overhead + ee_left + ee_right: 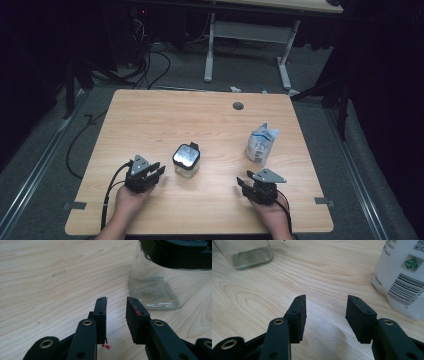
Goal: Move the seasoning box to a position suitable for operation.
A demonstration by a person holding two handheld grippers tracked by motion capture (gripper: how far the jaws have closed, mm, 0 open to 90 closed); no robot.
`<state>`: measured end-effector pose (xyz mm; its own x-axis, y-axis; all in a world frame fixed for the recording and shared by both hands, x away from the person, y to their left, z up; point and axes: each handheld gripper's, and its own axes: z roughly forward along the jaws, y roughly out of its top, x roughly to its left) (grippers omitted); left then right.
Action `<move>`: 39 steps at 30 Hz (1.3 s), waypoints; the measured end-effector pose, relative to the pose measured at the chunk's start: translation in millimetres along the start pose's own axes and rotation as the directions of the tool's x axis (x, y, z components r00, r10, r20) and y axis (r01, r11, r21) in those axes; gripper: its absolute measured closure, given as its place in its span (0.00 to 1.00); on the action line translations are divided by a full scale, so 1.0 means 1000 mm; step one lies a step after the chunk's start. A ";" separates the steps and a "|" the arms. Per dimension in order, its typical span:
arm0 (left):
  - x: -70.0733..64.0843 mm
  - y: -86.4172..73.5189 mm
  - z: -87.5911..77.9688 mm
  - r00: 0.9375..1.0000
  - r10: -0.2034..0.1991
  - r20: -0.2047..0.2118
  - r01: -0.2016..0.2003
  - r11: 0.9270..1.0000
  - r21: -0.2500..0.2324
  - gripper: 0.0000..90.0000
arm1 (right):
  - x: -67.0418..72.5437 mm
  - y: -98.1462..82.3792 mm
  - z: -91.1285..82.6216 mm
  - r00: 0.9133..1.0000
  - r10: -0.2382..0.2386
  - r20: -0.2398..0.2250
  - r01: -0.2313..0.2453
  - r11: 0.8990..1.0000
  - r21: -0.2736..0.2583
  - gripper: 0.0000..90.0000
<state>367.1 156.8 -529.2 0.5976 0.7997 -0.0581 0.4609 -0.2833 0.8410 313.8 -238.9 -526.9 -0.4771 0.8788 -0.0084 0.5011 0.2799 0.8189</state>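
Observation:
A square clear glass jar (186,161) with a black lid stands near the middle of the wooden table (150,120). A white plastic bag (261,142) with a barcode label stands to its right. My left gripper (154,173) rests on the table left of the jar, open, nothing between its jaws. In the left gripper view the jar (160,282) is just ahead and to the right of the gripper (116,300). My right gripper (243,183) lies below the bag, open and empty. In the right gripper view, beyond the gripper (327,298), the bag (404,277) is at right and the jar (244,252) at upper left.
A round grey cable port (238,106) is set in the table near its far edge. Beyond the table stand a white desk frame (250,35) and loose cables (150,65) on the grey floor. Cables trail from both grippers off the near edge.

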 end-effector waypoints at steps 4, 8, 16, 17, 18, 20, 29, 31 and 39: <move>0.000 0.001 0.004 1.000 -0.008 0.005 0.008 1.000 0.001 0.78 | 0.000 0.000 0.001 1.000 0.004 -0.005 -0.004 1.000 0.000 0.55; -0.001 0.008 0.009 1.000 -0.022 0.006 0.022 1.000 -0.004 0.87 | 0.001 -0.001 0.000 1.000 0.008 -0.012 -0.008 1.000 -0.004 0.53; -0.007 0.021 0.014 1.000 -0.016 0.015 0.017 1.000 -0.024 0.99 | 0.002 0.000 -0.001 0.999 0.004 -0.036 -0.004 1.000 0.006 0.57; -0.008 0.023 0.015 1.000 -0.022 0.021 0.023 0.999 -0.033 0.99 | 0.002 0.000 -0.001 0.999 0.003 -0.036 -0.003 1.000 0.004 0.57; -0.008 0.025 0.015 0.999 -0.025 0.020 0.026 0.999 -0.040 1.00 | 0.002 0.000 -0.002 0.999 0.003 -0.036 -0.003 1.000 0.003 0.57; -0.009 0.028 0.017 1.000 -0.020 0.020 0.021 0.999 -0.043 1.00 | 0.002 0.000 -0.002 0.999 0.011 -0.032 -0.011 1.000 0.001 0.57; -0.009 0.027 0.027 0.999 -0.030 0.039 0.032 0.998 -0.047 1.00 | 0.002 0.000 -0.002 1.000 0.012 -0.011 -0.012 1.000 0.001 0.53; -0.011 0.027 0.027 0.999 -0.017 0.045 0.019 0.999 -0.047 1.00 | 0.002 0.000 -0.003 1.000 0.009 -0.003 -0.009 1.000 -0.008 0.52; -0.016 0.028 0.020 0.999 -0.004 0.054 0.007 0.998 -0.058 1.00 | 0.004 -0.001 -0.004 1.000 0.011 0.017 -0.011 1.000 -0.012 0.51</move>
<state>383.5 124.9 -515.1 0.6309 0.7706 -0.0903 0.4260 -0.2468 0.8704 308.3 -237.4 -525.2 -0.4587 0.8885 -0.0092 0.4975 0.2654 0.8258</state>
